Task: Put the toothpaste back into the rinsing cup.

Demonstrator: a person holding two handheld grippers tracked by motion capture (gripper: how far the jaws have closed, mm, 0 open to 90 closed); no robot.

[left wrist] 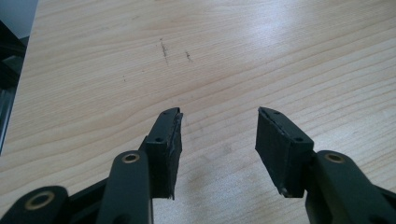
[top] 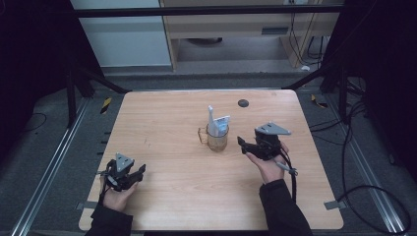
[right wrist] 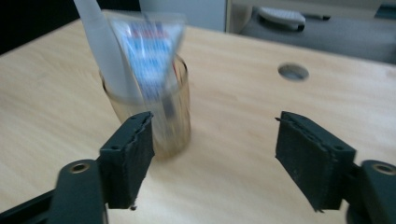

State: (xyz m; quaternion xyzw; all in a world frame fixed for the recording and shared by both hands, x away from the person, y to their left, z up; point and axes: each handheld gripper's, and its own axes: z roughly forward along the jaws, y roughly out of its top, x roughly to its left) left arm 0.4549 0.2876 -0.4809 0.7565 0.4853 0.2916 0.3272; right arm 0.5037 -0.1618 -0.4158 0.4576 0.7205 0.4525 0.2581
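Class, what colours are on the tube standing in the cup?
The tube is white with blue print and a little red; the right gripper view shows it best, though blurred.

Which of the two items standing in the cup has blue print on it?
The toothpaste tube, with its wide flat end up and blue print. The toothbrush beside it in the cup is plain white and narrower.

A pale wooden tabletop [top: 172, 118] carries a clear handled cup [top: 217, 139] near its middle, holding a tube [top: 221, 124]; a round dark hole [top: 243, 103] sits near the far edge.
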